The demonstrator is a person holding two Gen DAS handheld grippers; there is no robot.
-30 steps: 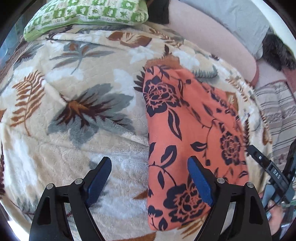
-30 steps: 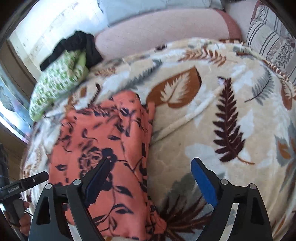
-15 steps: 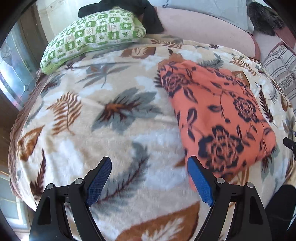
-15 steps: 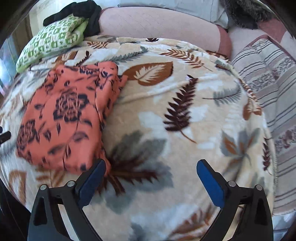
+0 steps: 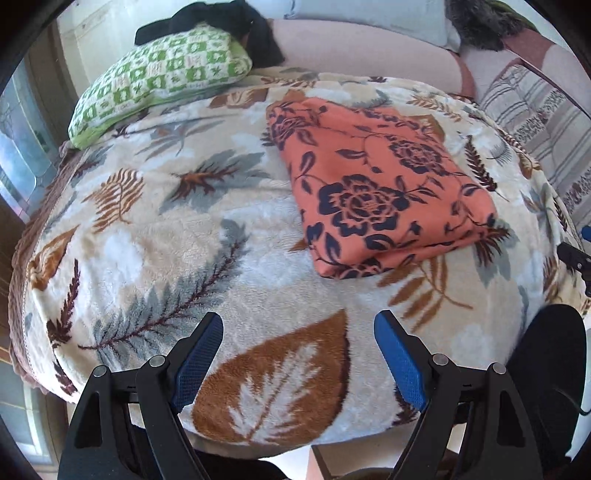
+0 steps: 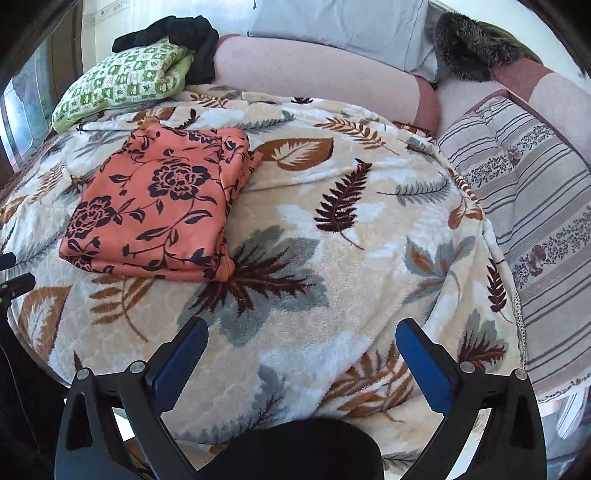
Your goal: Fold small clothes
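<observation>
Left wrist view, bottom of frame: left claw (image 5: 298,360), black arms with blue textured pads, spread apart, nothing between them. Beneath and beyond it, plush fleece blanket (image 5: 155,236), cream ground, large leaf and fern print in brown, grey, maroon. Centre right, lying on the blanket: folded garment (image 5: 376,192), thin orange cloth with dark navy rose-and-vine print, roughly rectangular, layered edges showing along its near side. Upper left: green-and-white checked pillow (image 5: 162,74), a black cloth (image 5: 207,18) draped over its far end. Top: pink cushion (image 5: 362,55).

Right wrist view, bottom of frame: right claw (image 6: 302,363), same build, pads wide apart, empty. The garment sits at centre left, well clear of the pads. Right edge: striped quilted cover (image 6: 535,192), floral bands. Top right: dark furry item (image 6: 472,44). No legible writing in either view.
</observation>
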